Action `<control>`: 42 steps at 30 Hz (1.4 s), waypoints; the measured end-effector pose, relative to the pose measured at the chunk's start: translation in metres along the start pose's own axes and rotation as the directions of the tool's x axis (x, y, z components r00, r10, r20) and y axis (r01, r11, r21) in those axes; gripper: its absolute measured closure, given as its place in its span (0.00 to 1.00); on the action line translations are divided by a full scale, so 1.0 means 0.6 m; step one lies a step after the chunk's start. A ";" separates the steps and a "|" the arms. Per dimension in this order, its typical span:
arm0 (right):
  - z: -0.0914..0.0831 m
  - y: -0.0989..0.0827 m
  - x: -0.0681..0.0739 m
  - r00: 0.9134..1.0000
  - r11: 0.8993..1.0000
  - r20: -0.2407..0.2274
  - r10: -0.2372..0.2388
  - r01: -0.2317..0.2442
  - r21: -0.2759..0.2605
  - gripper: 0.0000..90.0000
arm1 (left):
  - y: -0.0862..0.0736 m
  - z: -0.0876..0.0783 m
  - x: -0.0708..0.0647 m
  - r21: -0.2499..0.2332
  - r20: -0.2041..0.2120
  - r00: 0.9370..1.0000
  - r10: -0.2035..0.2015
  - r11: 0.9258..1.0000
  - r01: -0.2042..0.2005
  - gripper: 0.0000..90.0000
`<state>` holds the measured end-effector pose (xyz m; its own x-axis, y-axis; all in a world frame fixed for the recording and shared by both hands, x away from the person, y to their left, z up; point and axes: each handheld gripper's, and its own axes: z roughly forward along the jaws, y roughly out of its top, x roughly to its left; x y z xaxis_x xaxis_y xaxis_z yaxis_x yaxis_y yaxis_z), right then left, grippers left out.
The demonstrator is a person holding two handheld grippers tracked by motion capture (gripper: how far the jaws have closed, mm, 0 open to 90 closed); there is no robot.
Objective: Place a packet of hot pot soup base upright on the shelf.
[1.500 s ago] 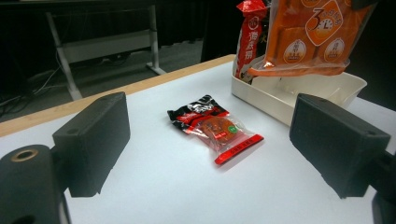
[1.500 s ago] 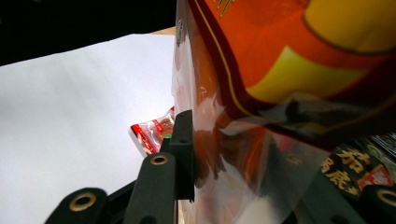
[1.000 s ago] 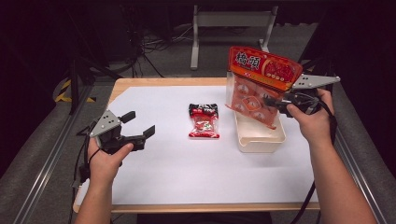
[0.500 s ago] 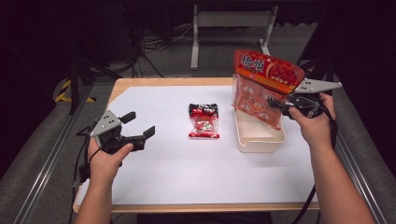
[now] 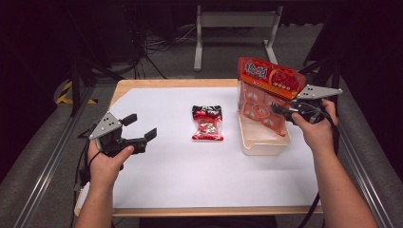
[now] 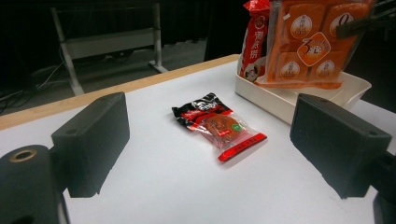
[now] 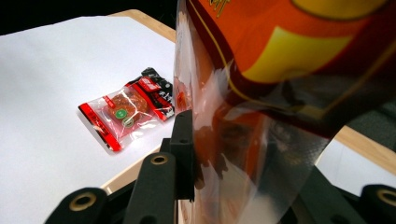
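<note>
A wooden counter (image 5: 176,83) carries a broad white sheet (image 5: 190,171) that covers nearly all of its top. Toward the right side of the sheet stands a shallow cream tray (image 5: 261,146), its long side running away from the person.

A large orange-red snack bag (image 5: 266,95) stands tilted over the tray, its lower end inside the tray and its printed red header uppermost; through the clear lower panel several round orange packets show. In the left gripper view the bag (image 6: 306,42) leans on the tray (image 6: 280,105) at the far right.

The right gripper (image 5: 285,110) comes in from the right side of the counter and pinches the bag at its right edge, about halfway up; in the right gripper view the clear film (image 7: 243,154) runs down between the two black jaws, which press on it from both sides.

The left gripper (image 5: 140,126) hovers low over the left part of the sheet, well apart from the tray, its jaws spread wide with nothing between them.

A small sealed snack packet (image 5: 207,123), black at the top with a red strip at the bottom, lies flat on the sheet between the two grippers, just left of the tray and not touching it.
</note>
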<state>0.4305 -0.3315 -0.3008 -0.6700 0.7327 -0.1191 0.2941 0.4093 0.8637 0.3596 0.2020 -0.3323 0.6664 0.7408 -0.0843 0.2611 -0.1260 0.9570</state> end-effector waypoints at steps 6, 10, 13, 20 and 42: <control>0.007 -0.014 -0.002 1.000 1.000 -0.008 0.022 -0.022 -0.004 0.78 | -0.002 0.003 0.000 0.007 0.002 1.000 0.000 1.000 0.000 0.14; 0.005 -0.024 -0.005 0.998 0.998 -0.006 0.055 -0.055 -0.006 0.78 | -0.003 0.004 -0.001 0.019 0.012 1.000 0.002 1.000 -0.002 0.14; 0.005 -0.030 -0.006 0.997 0.997 0.000 0.076 -0.076 0.002 0.78 | -0.003 0.004 -0.001 0.022 0.011 1.000 0.001 1.000 -0.001 0.14; 0.010 -0.045 -0.010 0.995 0.995 -0.012 0.103 -0.103 -0.002 0.78 | -0.003 0.007 -0.001 0.021 0.014 1.000 0.001 1.000 -0.001 0.14; 0.047 -0.079 0.005 0.994 0.993 0.000 0.107 -0.107 0.049 0.78 | -0.005 0.007 0.003 0.024 0.012 1.000 -0.004 1.000 0.004 0.14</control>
<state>0.4339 -0.3335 -0.3558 -0.6347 0.7723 -0.0257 0.3970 0.3545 0.8466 0.3626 0.2009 -0.3363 0.6739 0.7331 -0.0919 0.2807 -0.1390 0.9497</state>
